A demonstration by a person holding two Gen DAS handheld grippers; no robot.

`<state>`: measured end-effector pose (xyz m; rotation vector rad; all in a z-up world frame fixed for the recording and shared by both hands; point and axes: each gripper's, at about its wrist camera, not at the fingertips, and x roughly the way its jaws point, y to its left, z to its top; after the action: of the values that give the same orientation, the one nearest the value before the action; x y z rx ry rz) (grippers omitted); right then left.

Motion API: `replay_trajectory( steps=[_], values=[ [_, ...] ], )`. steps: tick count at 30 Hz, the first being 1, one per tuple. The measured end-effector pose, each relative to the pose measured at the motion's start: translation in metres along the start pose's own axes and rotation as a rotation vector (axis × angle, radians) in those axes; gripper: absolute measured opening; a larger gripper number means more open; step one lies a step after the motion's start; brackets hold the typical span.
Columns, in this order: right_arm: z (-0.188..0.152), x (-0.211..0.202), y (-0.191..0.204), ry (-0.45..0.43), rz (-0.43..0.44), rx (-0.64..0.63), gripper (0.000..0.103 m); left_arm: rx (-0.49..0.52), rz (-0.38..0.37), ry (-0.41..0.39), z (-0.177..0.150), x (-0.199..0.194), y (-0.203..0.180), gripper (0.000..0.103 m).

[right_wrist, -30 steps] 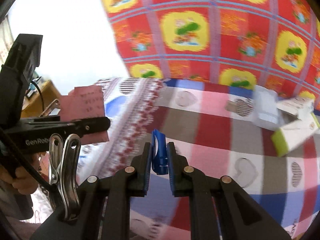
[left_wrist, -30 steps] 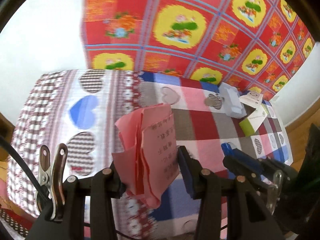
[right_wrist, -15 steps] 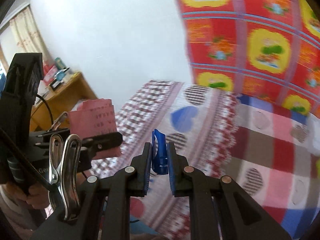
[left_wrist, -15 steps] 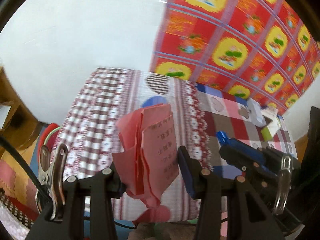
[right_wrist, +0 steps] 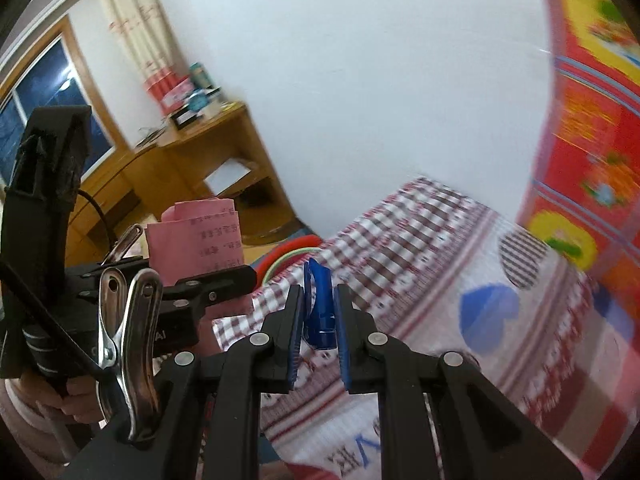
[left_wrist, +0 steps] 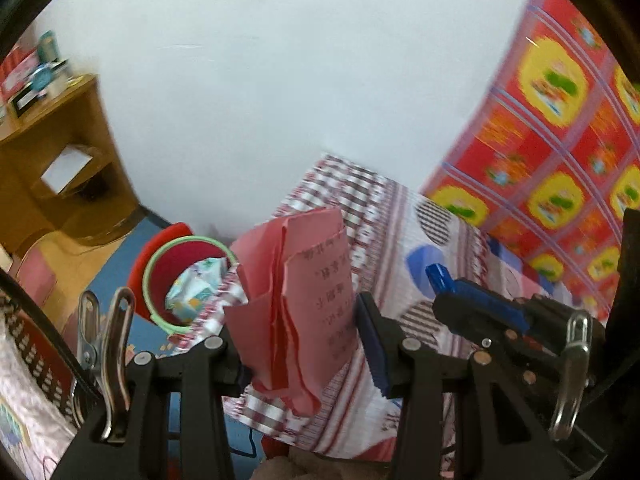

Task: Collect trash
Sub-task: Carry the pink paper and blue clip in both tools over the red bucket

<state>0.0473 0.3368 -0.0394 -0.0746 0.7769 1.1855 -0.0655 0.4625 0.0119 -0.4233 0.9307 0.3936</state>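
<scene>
Both grippers are clenched on trash. Left gripper (left_wrist: 304, 344) pinches a folded pink paper (left_wrist: 304, 304) with printed characters, upright between its two blue-padded fingers; the right gripper (right_wrist: 318, 320) squeezes one small blue wrapper (right_wrist: 318, 312), which pokes up just past its fingertips.

Counted: two grippers, one pink paper, one blue wrapper, one red bin (left_wrist: 176, 280) with a pale green rim, one wooden desk (left_wrist: 52, 160).

Everything sits in relation to the bin. It stands on the floor just beside the corner of the bed, whose checked cover with heart patches (left_wrist: 400, 240) hangs over part of its rim. The pink paper is held above and just right of the bin in the left wrist view, the blue wrapper further right again, over the bed. The desk stands beyond the bin, against the white wall.

Inside the bin lies crumpled pale packaging (left_wrist: 196, 288); what it is cannot be made out. The paper's print is too blurred to read.

Only the left wrist view looks into the bin. In the right wrist view the bin (right_wrist: 288, 254) is a mere sliver of rim behind the left gripper (right_wrist: 224, 280), but that view alone shows a window, a curtain, and the person's hand (right_wrist: 52, 396) on the left handle.
</scene>
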Motion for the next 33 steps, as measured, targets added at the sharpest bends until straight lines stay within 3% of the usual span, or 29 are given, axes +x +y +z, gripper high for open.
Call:
replay_trajectory(
  steps=[11,23,33],
  values=[
    [0.036,0.044,0.04,0.016,0.081,-0.088,0.016,-0.13,0.106,-0.035,0.011,-0.007,0.062,0.047],
    [0.05,0.083,0.075,0.057,0.074,-0.077,0.016,-0.148,0.103,-0.013,0.022,0.002,0.116,0.047],
    [0.068,0.148,0.095,0.116,0.08,-0.031,0.016,-0.173,0.097,0.026,0.033,0.025,0.172,0.047]
  ],
)
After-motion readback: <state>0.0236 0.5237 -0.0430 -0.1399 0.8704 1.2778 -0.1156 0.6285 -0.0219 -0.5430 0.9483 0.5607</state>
